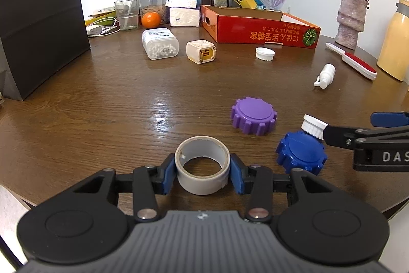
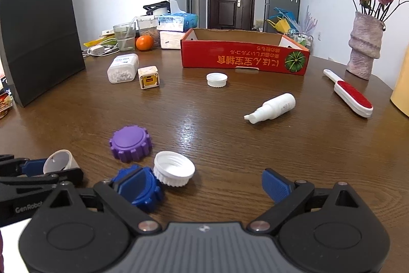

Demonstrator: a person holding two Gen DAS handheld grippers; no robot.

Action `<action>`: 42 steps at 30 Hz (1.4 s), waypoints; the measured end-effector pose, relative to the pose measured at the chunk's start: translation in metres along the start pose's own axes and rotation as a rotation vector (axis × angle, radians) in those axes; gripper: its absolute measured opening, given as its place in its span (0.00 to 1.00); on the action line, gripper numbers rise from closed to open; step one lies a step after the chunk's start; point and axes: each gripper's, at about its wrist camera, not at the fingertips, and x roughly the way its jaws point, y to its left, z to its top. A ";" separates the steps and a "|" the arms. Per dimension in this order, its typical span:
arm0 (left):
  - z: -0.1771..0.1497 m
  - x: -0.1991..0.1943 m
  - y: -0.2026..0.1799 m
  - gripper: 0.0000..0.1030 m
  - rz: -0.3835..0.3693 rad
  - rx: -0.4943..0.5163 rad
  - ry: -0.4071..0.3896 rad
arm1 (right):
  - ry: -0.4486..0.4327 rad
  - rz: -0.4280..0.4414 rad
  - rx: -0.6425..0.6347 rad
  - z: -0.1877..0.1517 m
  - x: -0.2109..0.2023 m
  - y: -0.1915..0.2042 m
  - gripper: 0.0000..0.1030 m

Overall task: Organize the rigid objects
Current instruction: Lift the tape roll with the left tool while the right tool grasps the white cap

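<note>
Round wooden table [image 1: 102, 119], near edge curving just behind both grippers. Wide bare stretch mid-table between the near caps and the far row. Black bag [image 1: 41, 17] standing at the left edge; red box [image 1: 255, 27] open at the back; vase [image 1: 350, 19] and brush [image 1: 355, 63] toward the right edge.

Left gripper [image 1: 203, 174] clamped on tape roll [image 1: 202, 165], blue pads pressed to both sides, roll lying flat with its hole up, close to the near edge.

Right gripper [image 2: 204, 186] spread wide, nothing pinched. Blue cap [image 2: 143, 191] under and behind its left pad, touching or nearly so; cannot tell which. White cap [image 2: 173, 168] open side up, just ahead between the fingers, nearer the left one, against the blue cap. Purple cap [image 2: 130, 143] just beyond, left of the white cap.

Farther off: spray bottle [image 2: 273, 108] on its side at right, second white cap [image 2: 216, 79] before the box, bead jar [image 2: 122, 68] and small cube [image 2: 148, 77] at far left.
</note>
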 end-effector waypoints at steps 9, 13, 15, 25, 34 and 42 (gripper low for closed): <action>0.005 -0.001 0.007 0.43 0.005 -0.015 -0.007 | 0.026 0.065 0.062 0.008 0.018 -0.002 0.73; 0.007 -0.001 0.009 0.43 0.006 -0.021 -0.009 | 0.044 0.117 0.096 0.009 0.025 -0.005 0.52; 0.008 -0.001 0.010 0.43 0.005 -0.026 -0.009 | 0.051 0.123 0.095 0.009 0.027 -0.004 0.44; 0.019 -0.003 0.009 0.43 0.010 -0.022 -0.025 | 0.019 0.126 0.106 0.013 0.025 -0.010 0.38; 0.049 -0.010 -0.003 0.43 0.009 -0.018 -0.085 | -0.049 0.103 0.111 0.029 0.013 -0.026 0.38; 0.083 -0.016 -0.029 0.43 -0.007 -0.007 -0.148 | -0.117 0.076 0.111 0.054 0.004 -0.048 0.38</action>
